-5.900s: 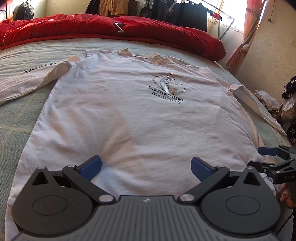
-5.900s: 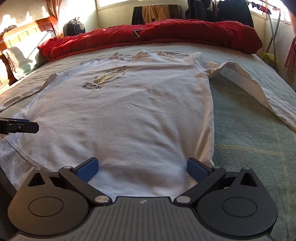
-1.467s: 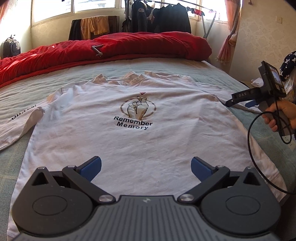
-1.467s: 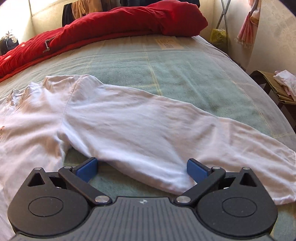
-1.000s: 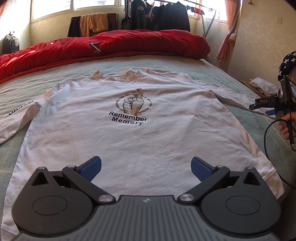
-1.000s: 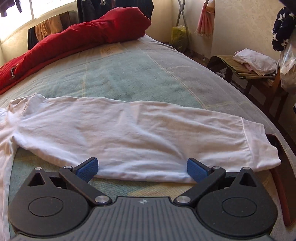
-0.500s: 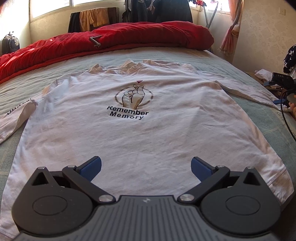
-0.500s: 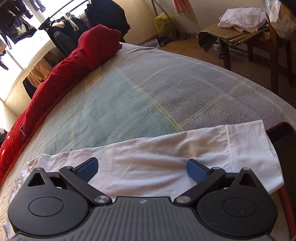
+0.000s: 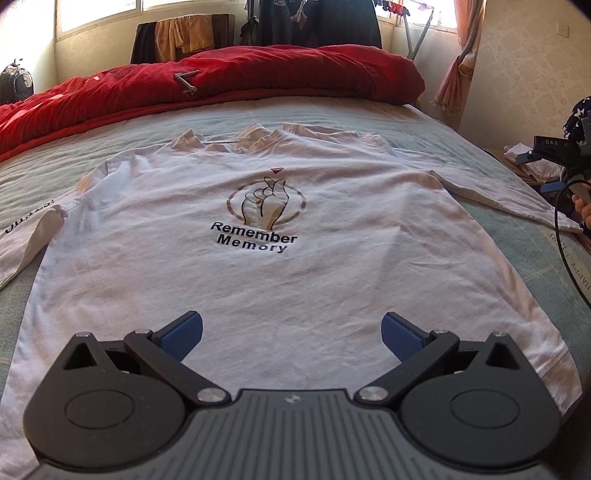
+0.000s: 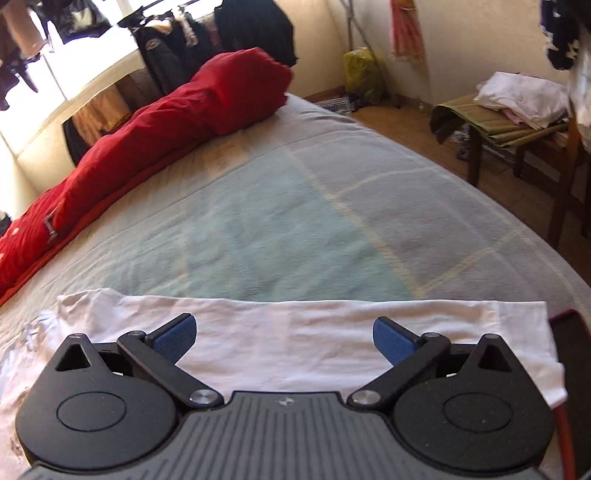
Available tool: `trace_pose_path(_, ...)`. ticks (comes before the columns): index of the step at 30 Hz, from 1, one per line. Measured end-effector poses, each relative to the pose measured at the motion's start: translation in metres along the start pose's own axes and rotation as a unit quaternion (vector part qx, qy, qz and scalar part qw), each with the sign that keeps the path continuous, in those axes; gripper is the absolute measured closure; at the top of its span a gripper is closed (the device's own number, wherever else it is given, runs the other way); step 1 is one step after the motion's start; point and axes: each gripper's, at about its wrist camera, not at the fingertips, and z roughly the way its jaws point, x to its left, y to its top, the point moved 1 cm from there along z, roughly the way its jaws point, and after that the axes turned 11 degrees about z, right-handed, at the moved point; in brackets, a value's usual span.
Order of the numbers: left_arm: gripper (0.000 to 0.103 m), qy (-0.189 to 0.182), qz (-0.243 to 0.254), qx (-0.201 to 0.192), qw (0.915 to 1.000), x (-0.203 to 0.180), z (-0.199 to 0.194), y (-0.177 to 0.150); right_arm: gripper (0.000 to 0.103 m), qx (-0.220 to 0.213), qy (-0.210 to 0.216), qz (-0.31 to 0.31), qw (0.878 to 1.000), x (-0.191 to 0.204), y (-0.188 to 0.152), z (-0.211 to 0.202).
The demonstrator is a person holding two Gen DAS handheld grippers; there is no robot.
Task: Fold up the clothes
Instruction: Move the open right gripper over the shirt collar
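Observation:
A white long-sleeved shirt (image 9: 280,280) with a "Remember Memory" print lies flat, front up, on the bed. My left gripper (image 9: 291,334) hovers open over the shirt's lower middle, holding nothing. The right sleeve (image 10: 295,332) stretches across the right wrist view, its cuff (image 10: 532,332) near the bed's edge. My right gripper (image 10: 284,341) is open just above that sleeve, nothing between its blue pads. In the left wrist view the right gripper (image 9: 554,155) shows at the far right edge, held by a hand. The left sleeve (image 9: 26,240) lies off to the left.
A red duvet (image 9: 221,81) is bunched along the far side of the grey-green bedspread (image 10: 295,221). Dark clothes hang on a rack (image 9: 314,22) behind it. A wooden stool (image 10: 517,125) with folded laundry stands on the floor to the right of the bed.
My right gripper has swung out along the right sleeve toward its cuff and dropped lower over it. My left gripper has stayed over the shirt's hem area, shifting only slightly.

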Motion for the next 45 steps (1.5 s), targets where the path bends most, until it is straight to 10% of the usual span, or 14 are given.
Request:
trace_pose_path(7, 0.001, -0.005, -0.022, -0.006, 0.9997, 0.021, 0.001, 0.003, 0.000, 0.109, 0.134, -0.056, 0.983, 0.141, -0.030, 0.038)
trace_pose_path(14, 0.001, 0.024, -0.035, -0.013, 0.9990, 0.040, 0.004, -0.010, 0.000, 0.131, 0.104, -0.132, 0.977, 0.254, -0.072, 0.103)
trace_pose_path(19, 0.001, 0.012, -0.058, -0.022, 0.9980, 0.056, 0.009, -0.016, 0.000, 0.103, 0.012, -0.164, 0.981, 0.265, -0.086, 0.154)
trace_pose_path(28, 0.001, 0.011, -0.057, -0.023, 0.9981, 0.066, 0.020, -0.026, 0.000, 0.058, -0.020, -0.177, 0.982, 0.279, -0.055, 0.182)
trace_pose_path(38, 0.001, 0.014, -0.044, -0.034, 0.9984, 0.063, 0.021, -0.029, 0.000, 0.173, 0.055, -0.278, 0.943, 0.334, -0.128, 0.153)
trace_pose_path(45, 0.001, 0.005, -0.051, -0.039, 0.9979, 0.067, 0.021, -0.031, 0.000, 0.111, 0.031, -0.275, 0.954, 0.353, -0.114, 0.203)
